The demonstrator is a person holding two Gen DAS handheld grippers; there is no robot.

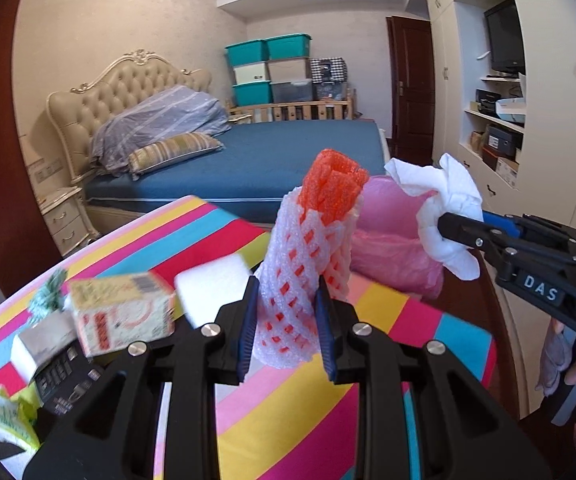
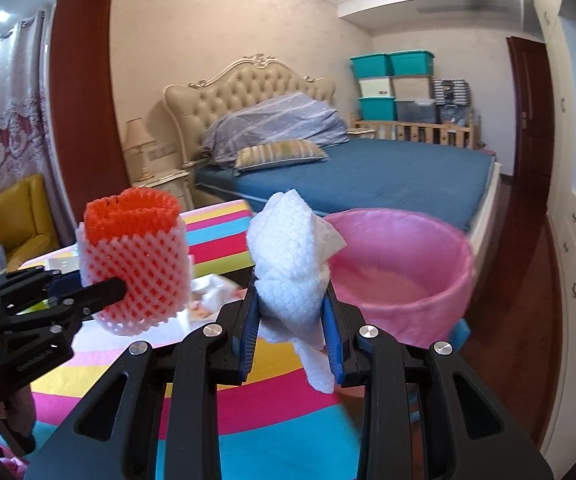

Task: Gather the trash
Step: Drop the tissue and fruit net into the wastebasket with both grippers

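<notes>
Carrying step: the left tool (image 1: pixel 286 332) clamps a foam net sleeve (image 1: pixel 311 248); the right tool (image 2: pixel 289 320) clamps a crumpled tissue (image 2: pixel 288 256). The pink-lined bin (image 2: pixel 399 256) sits just ahead of the right tool. Next: position both loads above the bin, then release.

Upright white-and-orange foam net sleeve (image 1: pixel 307 264) and crumpled white tissue (image 2: pixel 288 276), both aloft beside pink-lined bin (image 2: pixel 439 280).

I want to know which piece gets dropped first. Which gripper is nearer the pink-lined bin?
Right. The right gripper, shut on the white tissue, is beside the pink-lined bin. The left gripper, holding the foam net sleeve, is farther back over the striped table.
</notes>
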